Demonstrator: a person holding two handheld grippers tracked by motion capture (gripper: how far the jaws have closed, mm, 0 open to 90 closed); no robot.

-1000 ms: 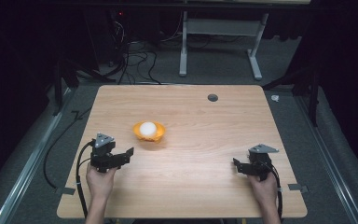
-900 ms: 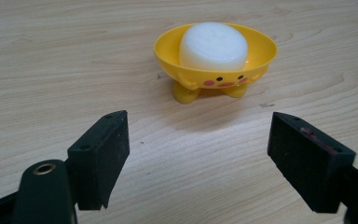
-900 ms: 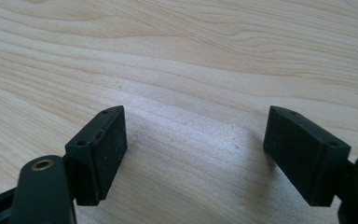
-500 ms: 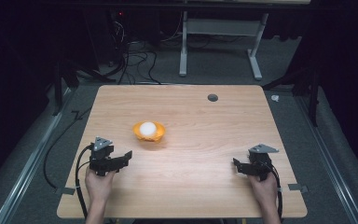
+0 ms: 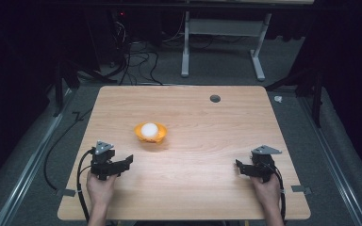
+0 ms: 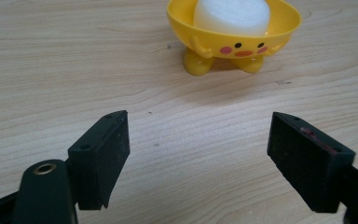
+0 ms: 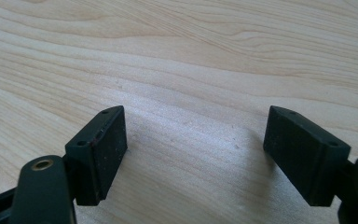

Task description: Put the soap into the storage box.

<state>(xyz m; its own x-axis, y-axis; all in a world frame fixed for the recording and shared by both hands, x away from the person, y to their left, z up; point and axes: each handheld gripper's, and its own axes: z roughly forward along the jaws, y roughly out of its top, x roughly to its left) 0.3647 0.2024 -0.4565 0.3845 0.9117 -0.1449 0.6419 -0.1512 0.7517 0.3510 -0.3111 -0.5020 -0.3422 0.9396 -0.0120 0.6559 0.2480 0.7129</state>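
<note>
Wooden table (image 5: 226, 141), grey floor (image 5: 339, 155), dark surroundings.

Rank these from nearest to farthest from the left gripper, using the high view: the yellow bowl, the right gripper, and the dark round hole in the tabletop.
Measured from the left gripper:
1. Yellow bowl, just ahead and to its right, near the table's middle.
2. Right gripper, across at the near right.
3. Dark round hole, far right part of the tabletop.

No readable text, label, brand or number anywhere on the table or the things on it
</note>
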